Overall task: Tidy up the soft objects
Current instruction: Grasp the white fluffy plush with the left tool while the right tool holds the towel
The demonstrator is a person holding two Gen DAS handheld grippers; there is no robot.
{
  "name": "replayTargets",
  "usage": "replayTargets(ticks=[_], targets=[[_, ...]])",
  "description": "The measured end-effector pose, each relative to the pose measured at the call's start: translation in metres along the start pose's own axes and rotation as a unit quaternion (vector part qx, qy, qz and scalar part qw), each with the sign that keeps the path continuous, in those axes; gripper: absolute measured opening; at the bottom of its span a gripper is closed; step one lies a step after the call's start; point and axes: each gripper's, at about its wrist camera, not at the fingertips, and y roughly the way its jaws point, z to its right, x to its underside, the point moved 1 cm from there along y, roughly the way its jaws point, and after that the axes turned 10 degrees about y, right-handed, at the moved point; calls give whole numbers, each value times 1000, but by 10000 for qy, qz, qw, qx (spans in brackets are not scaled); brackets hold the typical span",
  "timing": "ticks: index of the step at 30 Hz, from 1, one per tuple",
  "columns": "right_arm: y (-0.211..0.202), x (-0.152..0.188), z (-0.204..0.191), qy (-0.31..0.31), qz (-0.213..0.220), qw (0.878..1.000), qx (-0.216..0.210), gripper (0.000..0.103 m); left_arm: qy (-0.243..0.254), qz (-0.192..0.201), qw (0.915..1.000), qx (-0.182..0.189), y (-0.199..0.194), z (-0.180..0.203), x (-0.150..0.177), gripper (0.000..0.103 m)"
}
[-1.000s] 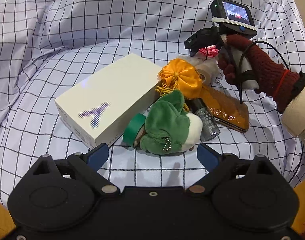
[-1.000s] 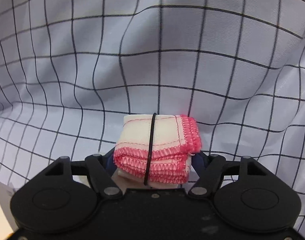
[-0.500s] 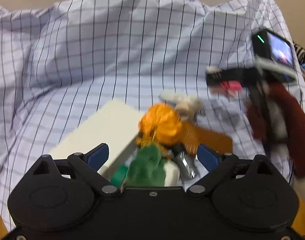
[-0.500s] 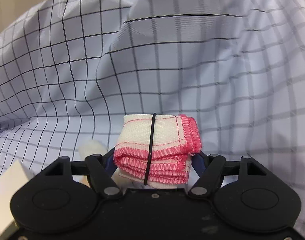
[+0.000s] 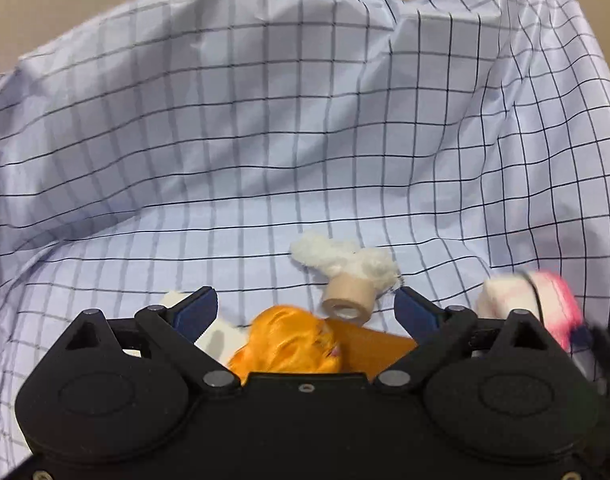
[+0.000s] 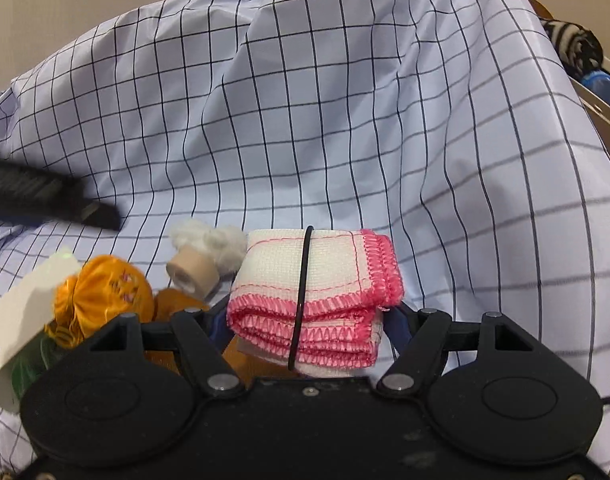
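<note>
My right hand-held gripper (image 6: 307, 330) is clamped on the folded pink-edged cloth (image 6: 315, 292), which a black band (image 6: 301, 296) binds around its middle; the bundle sits between the pads, lifted clear of the checked sheet (image 6: 345, 120). I judge the step in hand is carrying it to wherever the soft things belong, so I want steady pressure on the folds, the bundle kept level so the band does not slide off, and a path that skirts the pile below. My left hand-held gripper (image 5: 305, 312) stands wide apart with nothing between its pads, hovering over the orange satin pouch (image 5: 289, 344), a likely next soft pick

The right view, nearest first, gives me the cloth's stitching, then the white box (image 6: 21, 312) at its left edge, and farthest off, past the sheet's right edge, a striped dark fabric (image 6: 573, 44) beside something blue. The left view shows none of those; it shows the tape roll (image 5: 347, 300) leaning against the white fluffy piece (image 5: 341, 258), with the cloth only a blur at its right
</note>
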Motion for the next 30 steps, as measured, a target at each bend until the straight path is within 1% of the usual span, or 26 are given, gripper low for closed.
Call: replayTargets(ticks=[4,8,11,17,20,22,25,26,27,28,30], targets=[[3,10,0,67,-109,9999,-37,72,18,-302,9992,259,29,13,-15,92],[1,18,1,60,-115,9999,-69,72,-220,-608,9969,438,59,18,-28,92],[2,20,0,22,-111,9999,-90,72,-411,-808,9947,478,81,19,-38,92],[5,21,3,76,-157,9997,-161,72,-292,-1173,9922,311,121,32,-47,92],[4,23,4,80,-134,9997,-187,72,-376,-1415,9886,338,140,37,-45,92],[2,23,5,62,-92,9998,-173,72,-385,-1510,9872,349,149,40,-45,92],[-1,24,8,69,-70,9998,-161,72,-319,-1571,9865,338,159,48,-47,85],[-1,25,8,73,-84,9998,-166,72,-290,-1569,9867,316,161,50,-47,80],[-2,26,8,77,-99,9998,-168,72,-262,-1571,9867,330,164,54,-46,70],[-3,27,9,84,-118,9998,-166,72,-238,-1587,9863,374,166,56,-45,66],[-4,29,10,96,-146,9997,-166,72,-252,-1588,9860,443,170,59,-44,64]])
